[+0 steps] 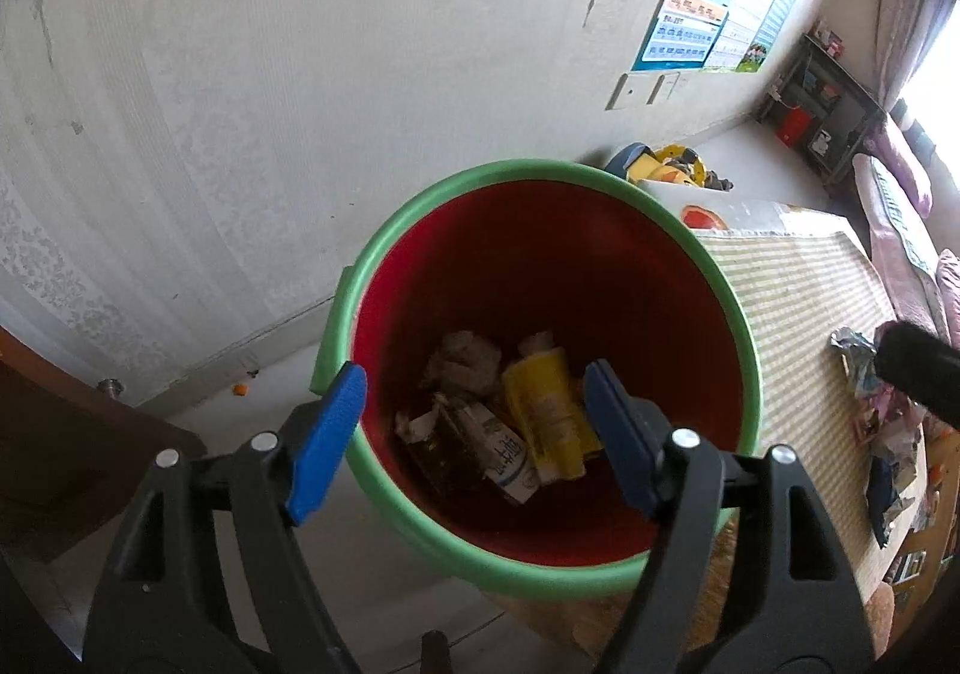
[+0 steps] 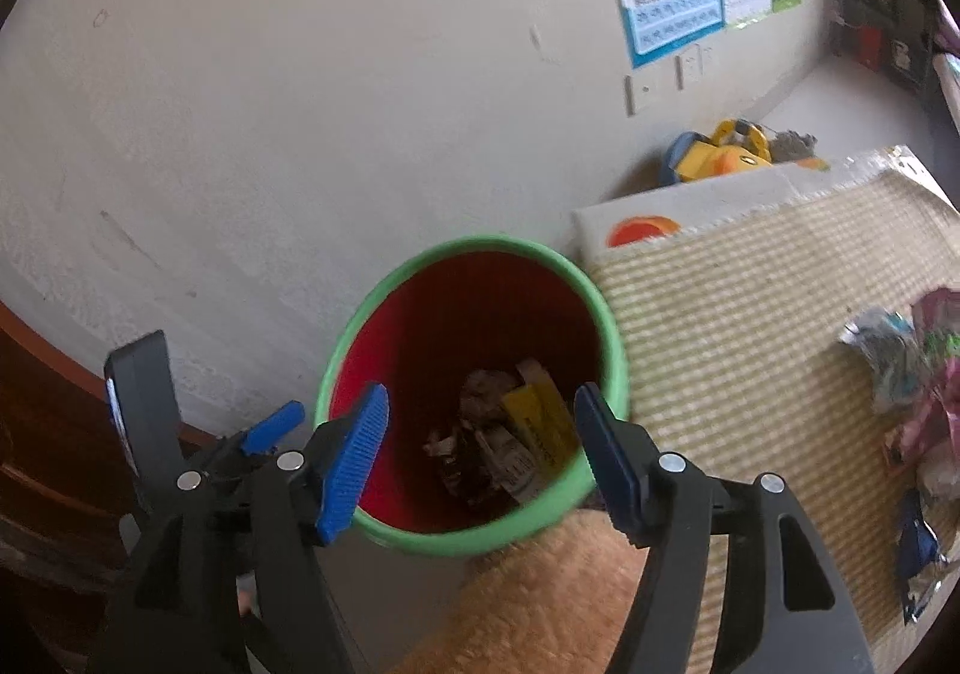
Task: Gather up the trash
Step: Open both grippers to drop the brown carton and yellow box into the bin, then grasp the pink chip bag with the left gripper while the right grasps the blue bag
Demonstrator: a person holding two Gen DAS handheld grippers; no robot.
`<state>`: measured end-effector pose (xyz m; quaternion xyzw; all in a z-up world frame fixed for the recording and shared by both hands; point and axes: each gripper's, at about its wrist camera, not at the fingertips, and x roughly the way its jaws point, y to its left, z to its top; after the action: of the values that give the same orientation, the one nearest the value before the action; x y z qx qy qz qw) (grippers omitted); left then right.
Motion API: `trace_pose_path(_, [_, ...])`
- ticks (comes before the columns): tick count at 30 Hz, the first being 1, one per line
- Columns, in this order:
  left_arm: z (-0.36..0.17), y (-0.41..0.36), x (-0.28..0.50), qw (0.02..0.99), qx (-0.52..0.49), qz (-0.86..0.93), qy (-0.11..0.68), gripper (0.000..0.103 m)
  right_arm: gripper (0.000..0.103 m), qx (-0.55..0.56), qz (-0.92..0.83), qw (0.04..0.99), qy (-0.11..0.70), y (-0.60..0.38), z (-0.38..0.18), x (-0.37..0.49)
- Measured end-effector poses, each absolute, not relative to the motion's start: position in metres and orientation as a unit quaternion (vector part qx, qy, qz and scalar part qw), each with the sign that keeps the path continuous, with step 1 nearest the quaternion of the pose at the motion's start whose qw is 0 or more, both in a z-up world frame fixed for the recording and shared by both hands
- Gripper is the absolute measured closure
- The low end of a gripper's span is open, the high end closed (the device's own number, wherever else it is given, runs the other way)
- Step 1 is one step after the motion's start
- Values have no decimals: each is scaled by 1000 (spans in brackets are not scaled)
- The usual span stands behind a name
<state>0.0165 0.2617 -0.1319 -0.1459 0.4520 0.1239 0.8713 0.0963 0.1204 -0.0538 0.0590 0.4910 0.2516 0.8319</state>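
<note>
Both over the bin (image 1: 540,380) mouth, pointing steeply down. Left gripper (image 1: 474,434) spread apart, nothing between the pads; right gripper (image 2: 480,452) likewise parted and empty. Inside the bin, straight ahead of both tools – a yellow packet (image 1: 543,404), a printed carton (image 1: 492,446), crumpled paper (image 1: 462,359). Remaining wrappers (image 2: 918,374) off to the right on the striped mat (image 2: 750,314), well apart from the bin – nearer the right gripper, by this judgement. Crinkled, foil-like, pink and silver, heaped loosely with no clear long axis.
</note>
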Motion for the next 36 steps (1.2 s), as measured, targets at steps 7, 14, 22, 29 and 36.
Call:
trace_pose_path(7, [-126, 239, 20, 875, -128, 106, 456, 31, 34, 69, 130, 860, 489, 16, -66, 84])
trace_pose_path(14, [-117, 203, 22, 879, -103, 78, 460, 31, 23, -26, -8, 855, 517, -84, -97, 69])
trace_pose_path(22, [-107, 148, 18, 880, -74, 28, 468, 28, 27, -133, -10, 822, 553, -110, -149, 61])
trace_pose_path(29, [-93, 103, 27, 886, -37, -13, 462, 28, 89, 11, 22, 840, 542, -136, -138, 41])
trace_pose_path(36, [-86, 14, 55, 885, -3, -107, 453, 28, 89, 132, 38, 841, 523, -158, -130, -11])
